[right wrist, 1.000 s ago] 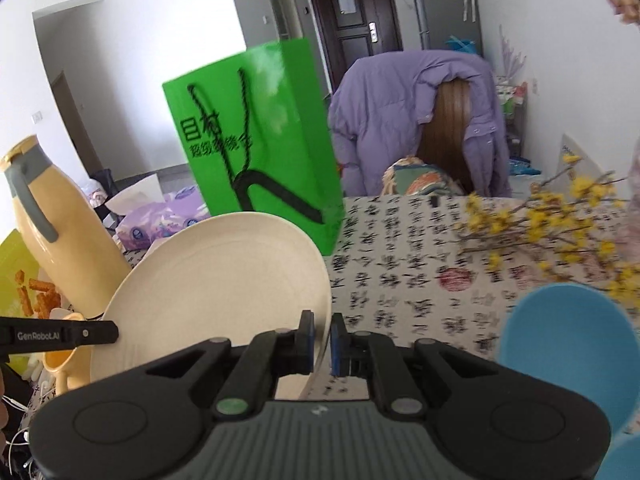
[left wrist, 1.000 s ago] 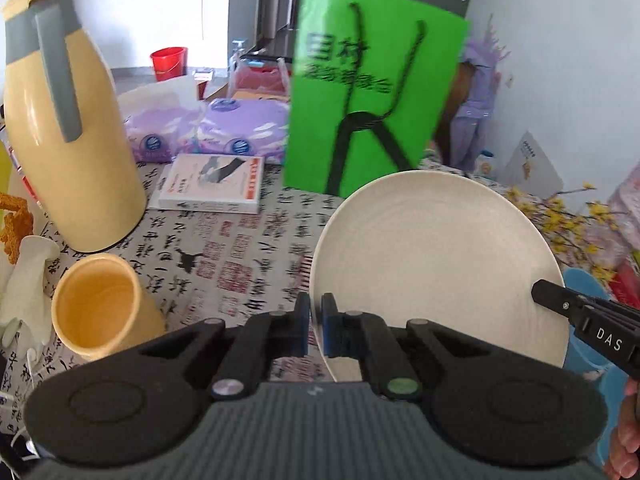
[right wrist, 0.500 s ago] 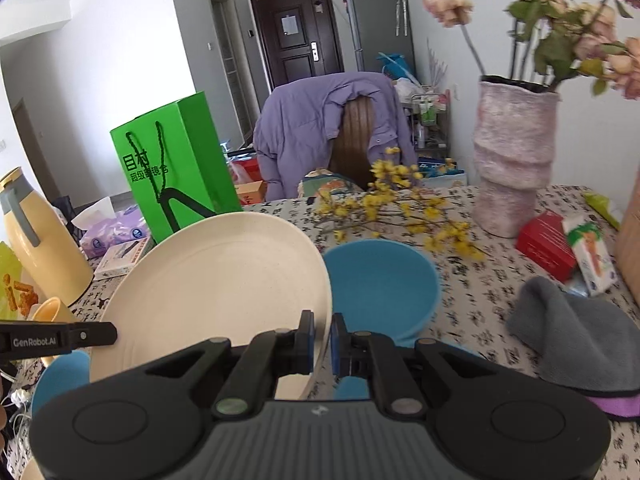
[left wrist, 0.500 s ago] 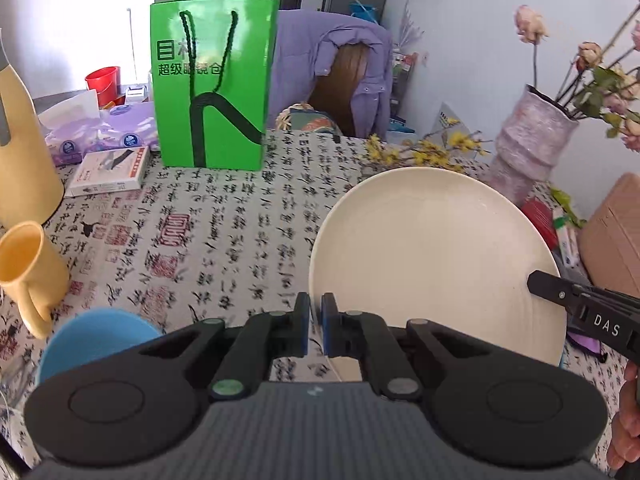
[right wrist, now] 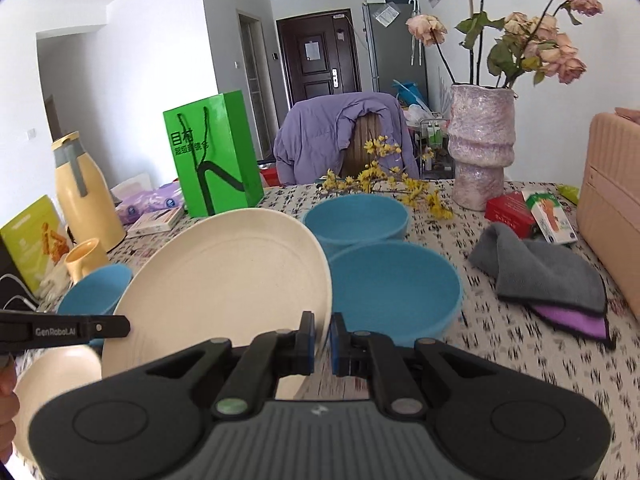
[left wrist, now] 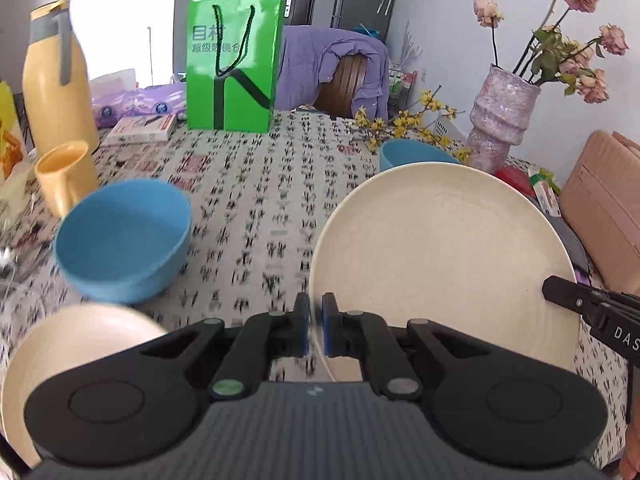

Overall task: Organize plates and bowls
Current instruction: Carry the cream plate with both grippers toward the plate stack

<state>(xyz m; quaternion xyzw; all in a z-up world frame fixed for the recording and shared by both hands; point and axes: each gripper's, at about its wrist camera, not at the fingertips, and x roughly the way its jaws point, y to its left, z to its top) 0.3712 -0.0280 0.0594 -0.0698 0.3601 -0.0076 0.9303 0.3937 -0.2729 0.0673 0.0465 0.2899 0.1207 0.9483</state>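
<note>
Both hand-held grippers, left [left wrist: 316,326] and right [right wrist: 321,339], are clamping plate [left wrist: 444,264] rims; uneven motion risks twisting it loose onto bowls [right wrist: 394,286].

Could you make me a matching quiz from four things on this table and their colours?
Things:
1. plate
2. bag
3. jug
4. cloth

Colours:
A. grey
B. yellow
C. cream
D. green

Pairs: 1-C, 2-D, 3-B, 4-A
</note>
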